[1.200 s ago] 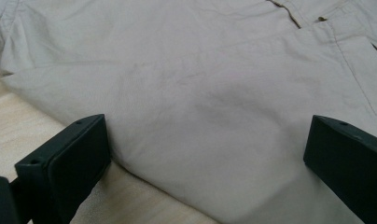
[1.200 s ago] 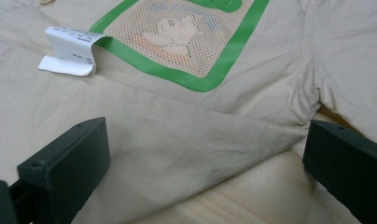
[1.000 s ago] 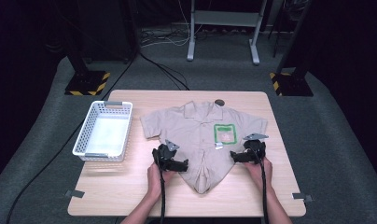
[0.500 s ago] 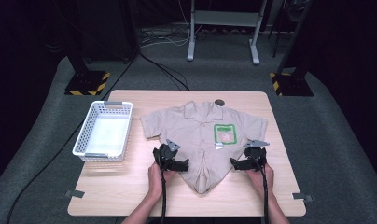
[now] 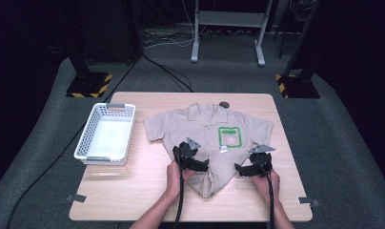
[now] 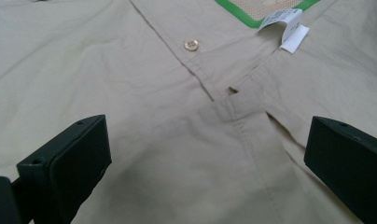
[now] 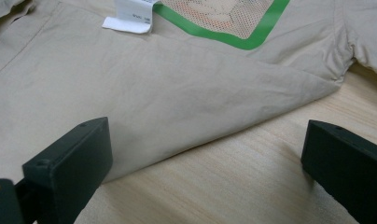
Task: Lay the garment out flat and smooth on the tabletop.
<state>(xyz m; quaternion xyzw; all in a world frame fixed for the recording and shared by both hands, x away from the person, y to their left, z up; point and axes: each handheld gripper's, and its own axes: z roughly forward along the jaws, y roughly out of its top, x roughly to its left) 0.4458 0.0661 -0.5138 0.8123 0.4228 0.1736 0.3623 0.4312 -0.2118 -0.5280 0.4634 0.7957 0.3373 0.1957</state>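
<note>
**A:** ok so where's the shirt (image 5: 207, 138) sitting in this one?

**B:** Flat on the wooden surface (image 5: 133, 200), roughly in the middle, collar pointing to the far edge and short sleeves spread out left and right. The lower part is folded in from both sides so it narrows to a point near the person's edge. There's a green-bordered mesh patch (image 5: 229, 136) on the chest with a white label (image 6: 285, 28) hanging just below it.

**A:** and the tools?

**B:** Left tool (image 5: 193, 160) is over the shirt's lower left part, right on the fabric. In the left gripper view its jaws are spread wide apart with nothing between them but cloth underneath: you can see the button placket, one pale button (image 6: 191, 45) and a folded flap. Right tool (image 5: 250, 168) is at the shirt's right edge. Right gripper view shows its jaws wide apart too, one over the fabric and the other over bare wood, with the folded edge of the shirt running between them. Neither is clamped on anything.

**A:** anything else around?

**B:** White plastic basket (image 5: 106, 133) on the left side of the surface, well apart from the shirt. Small dark round thing (image 5: 224, 104) near the far edge just past the collar, can't tell what it is.
</note>
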